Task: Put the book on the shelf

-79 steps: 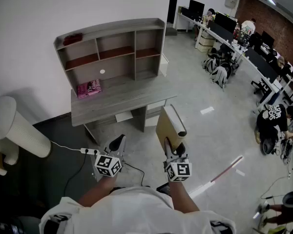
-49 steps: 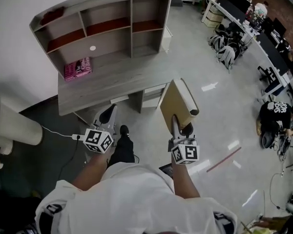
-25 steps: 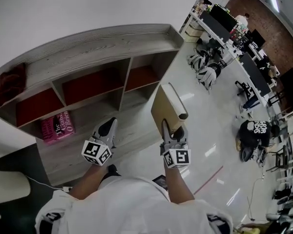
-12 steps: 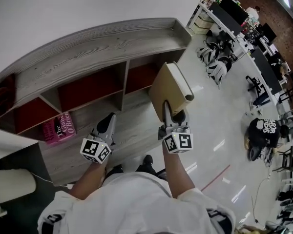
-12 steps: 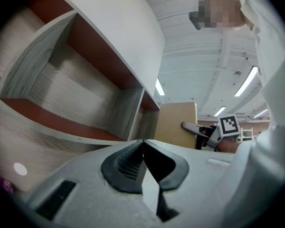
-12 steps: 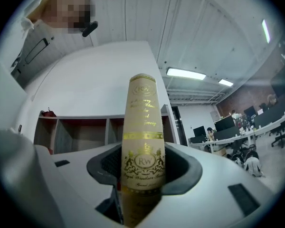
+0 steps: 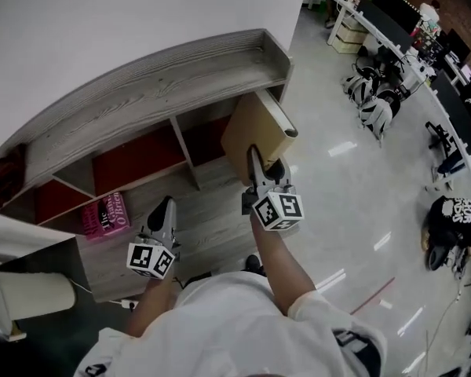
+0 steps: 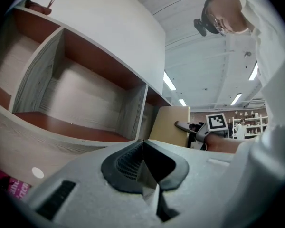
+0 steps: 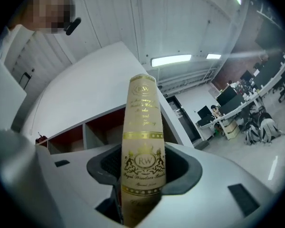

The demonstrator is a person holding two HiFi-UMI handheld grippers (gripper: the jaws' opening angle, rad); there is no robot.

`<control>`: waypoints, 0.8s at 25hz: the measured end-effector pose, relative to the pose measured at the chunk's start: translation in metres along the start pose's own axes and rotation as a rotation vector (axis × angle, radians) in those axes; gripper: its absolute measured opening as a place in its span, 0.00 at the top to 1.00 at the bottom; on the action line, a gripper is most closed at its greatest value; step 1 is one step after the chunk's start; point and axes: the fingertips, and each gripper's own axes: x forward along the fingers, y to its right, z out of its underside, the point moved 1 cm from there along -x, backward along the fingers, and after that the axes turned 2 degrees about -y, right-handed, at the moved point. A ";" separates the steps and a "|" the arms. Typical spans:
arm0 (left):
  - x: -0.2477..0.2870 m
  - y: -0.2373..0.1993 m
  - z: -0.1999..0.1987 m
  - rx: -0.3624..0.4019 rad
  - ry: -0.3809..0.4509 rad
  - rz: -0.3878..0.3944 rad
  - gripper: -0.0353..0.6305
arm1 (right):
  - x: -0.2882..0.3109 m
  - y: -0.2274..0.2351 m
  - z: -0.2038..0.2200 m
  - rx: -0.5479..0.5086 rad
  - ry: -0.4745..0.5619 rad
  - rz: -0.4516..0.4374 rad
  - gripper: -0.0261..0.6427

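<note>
You've got the tan book [image 7: 250, 134] clamped upright in your right gripper [image 7: 260, 181], upper centre of frame at the shelf's [image 7: 153, 85] rightmost opening but not yet inside, left gripper [image 7: 162, 213] pinched empty at lower left, so only the slide-in looks left.

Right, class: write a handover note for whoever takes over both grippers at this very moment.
Left gripper: shut, empty, low over the desk.
Right gripper: shut on the book, held upright, spine towards that gripper's camera.
Position: the book is in the air in front of the shelf, by its right-hand compartment, not inside yet.
Done: book gripped and brought up to the shelf.
Left: slide it into a compartment, release.
</note>
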 end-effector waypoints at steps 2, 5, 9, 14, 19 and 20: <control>0.001 -0.002 -0.003 0.013 0.008 -0.020 0.92 | 0.015 0.004 0.004 0.035 -0.002 -0.008 0.64; 0.007 0.001 -0.001 0.011 0.008 -0.027 0.92 | 0.029 0.011 0.003 0.061 -0.003 -0.008 0.64; 0.012 0.001 0.008 -0.015 -0.002 -0.041 0.92 | 0.046 0.015 0.006 0.046 -0.017 -0.012 0.64; 0.021 -0.001 0.007 -0.004 -0.006 -0.021 0.92 | 0.058 0.019 0.011 0.036 -0.018 0.008 0.64; 0.019 -0.007 0.012 -0.006 -0.020 -0.028 0.92 | 0.071 0.020 0.020 0.031 -0.020 0.017 0.64; 0.018 -0.008 0.014 -0.007 -0.024 -0.029 0.92 | 0.074 0.019 0.021 0.031 -0.021 0.018 0.64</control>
